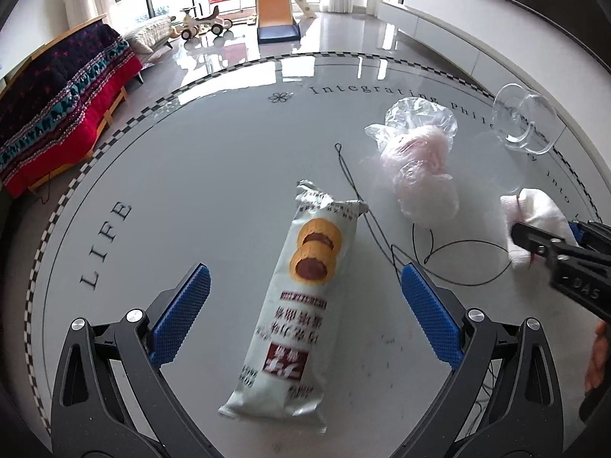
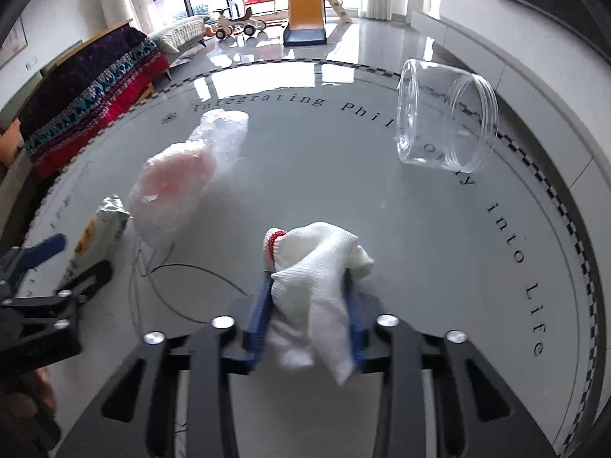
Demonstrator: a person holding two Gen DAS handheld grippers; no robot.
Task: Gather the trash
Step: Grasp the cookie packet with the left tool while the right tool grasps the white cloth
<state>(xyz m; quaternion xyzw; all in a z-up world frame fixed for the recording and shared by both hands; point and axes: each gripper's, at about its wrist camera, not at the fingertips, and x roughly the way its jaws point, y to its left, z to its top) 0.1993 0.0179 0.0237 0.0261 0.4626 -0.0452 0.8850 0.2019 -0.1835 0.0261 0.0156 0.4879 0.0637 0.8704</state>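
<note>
**Glove pinched, biscuit wrapper waiting**

The right gripper (image 2: 309, 301) is squeezing a white knitted glove (image 2: 317, 267) between its blue pads, low in the centre of the right wrist view. The left gripper (image 1: 305, 305) is hanging with jaws spread wide around a long biscuit wrapper (image 1: 301, 305), not touching it. Judging by this, the pick-up step is under way; next, the glove probably needs lifting clear and the left jaws need closing on the wrapper. A crumpled plastic bag (image 1: 416, 160) is lying toward the upper right, and a clear jar (image 2: 446, 122) is lying tipped beyond it. A thin black cord (image 1: 458, 259) is looping across the glossy grey round table (image 1: 191, 152). Behind, a covered sofa (image 1: 65, 103) and a toy slide (image 1: 275, 11) are standing on a shiny floor.
</note>
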